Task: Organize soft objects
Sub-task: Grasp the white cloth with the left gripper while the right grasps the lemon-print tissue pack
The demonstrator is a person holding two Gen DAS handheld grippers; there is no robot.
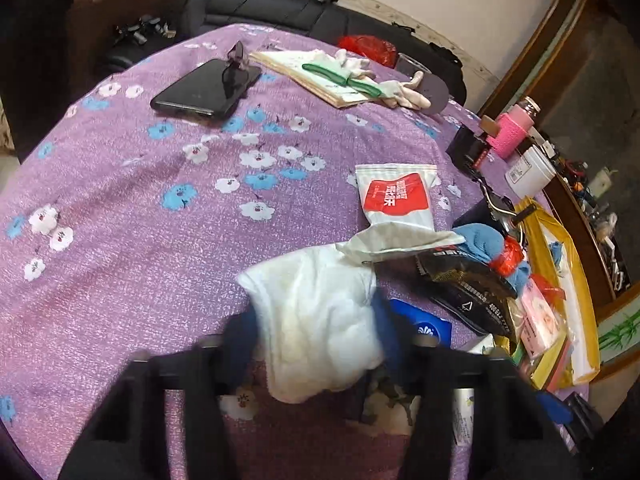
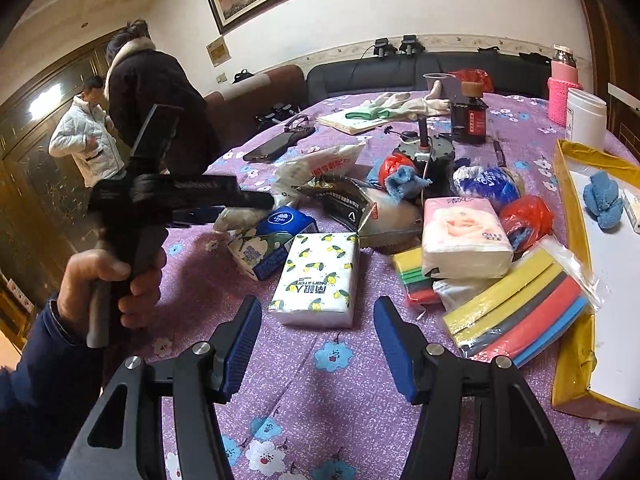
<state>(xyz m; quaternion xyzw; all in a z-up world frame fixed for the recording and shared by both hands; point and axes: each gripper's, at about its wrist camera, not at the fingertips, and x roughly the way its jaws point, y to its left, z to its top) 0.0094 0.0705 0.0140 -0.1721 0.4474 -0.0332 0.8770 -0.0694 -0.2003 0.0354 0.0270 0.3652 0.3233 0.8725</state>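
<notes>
My left gripper [image 1: 316,344] is shut on a white sock [image 1: 320,320] and holds it above the purple flowered tablecloth [image 1: 120,220]. In the right wrist view the left gripper [image 2: 248,204] shows at the left with the sock [image 2: 236,216] between its fingers. My right gripper [image 2: 316,340] is open and empty, just in front of a lemon-print tissue pack [image 2: 318,280]. A pink tissue pack [image 2: 464,236], foam strips in a bag [image 2: 524,320], a blue cloth [image 2: 402,184] and a blue sock [image 2: 602,200] inside the yellow box [image 2: 568,216] lie to the right.
A black phone [image 1: 206,88], gloves on a paper bag [image 1: 360,76], a white-red pouch [image 1: 396,204] and a black pouch [image 1: 464,276] lie on the table. A motor [image 2: 426,156], a pink bottle [image 2: 564,88] and a white jar [image 2: 586,116] stand behind. Two people [image 2: 132,108] stand at the left.
</notes>
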